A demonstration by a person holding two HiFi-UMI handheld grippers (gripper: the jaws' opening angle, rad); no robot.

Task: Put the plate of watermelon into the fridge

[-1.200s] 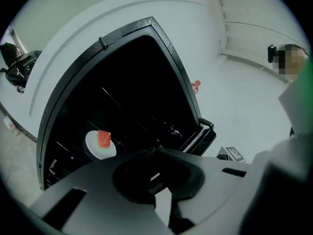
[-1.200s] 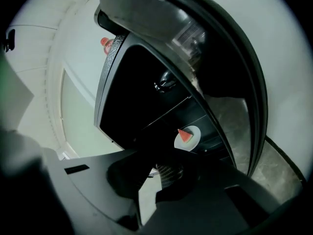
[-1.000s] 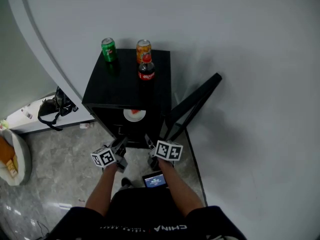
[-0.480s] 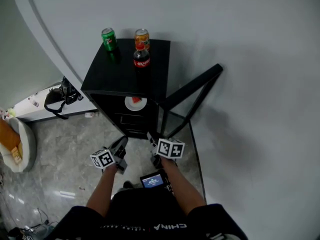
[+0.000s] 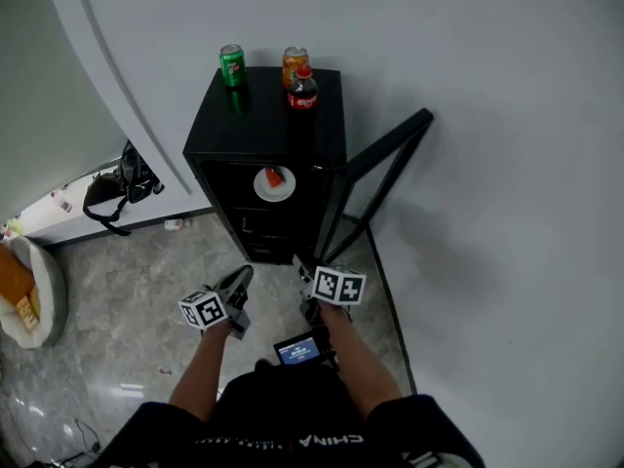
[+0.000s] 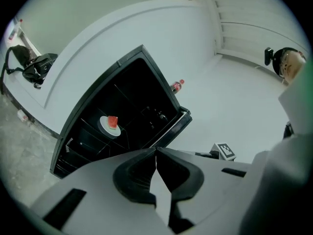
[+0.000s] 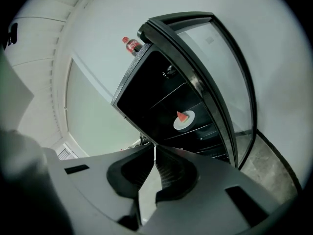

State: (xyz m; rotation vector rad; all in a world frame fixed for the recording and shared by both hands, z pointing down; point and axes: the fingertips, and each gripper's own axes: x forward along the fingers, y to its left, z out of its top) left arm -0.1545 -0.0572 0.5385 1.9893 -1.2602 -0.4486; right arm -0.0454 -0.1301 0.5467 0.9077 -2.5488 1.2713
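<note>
White round plate with red watermelon wedge [image 5: 274, 183] inside the black mini fridge [image 5: 263, 135], well ahead of left gripper [image 6: 156, 151] and right gripper [image 7: 154, 148]. Both clenched on nothing, presumably free to shut the open glass door [image 5: 380, 169]

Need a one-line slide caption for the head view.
Watermelon plate on a shelf in the open fridge; left tongs and right tongs shut, empty.
</note>
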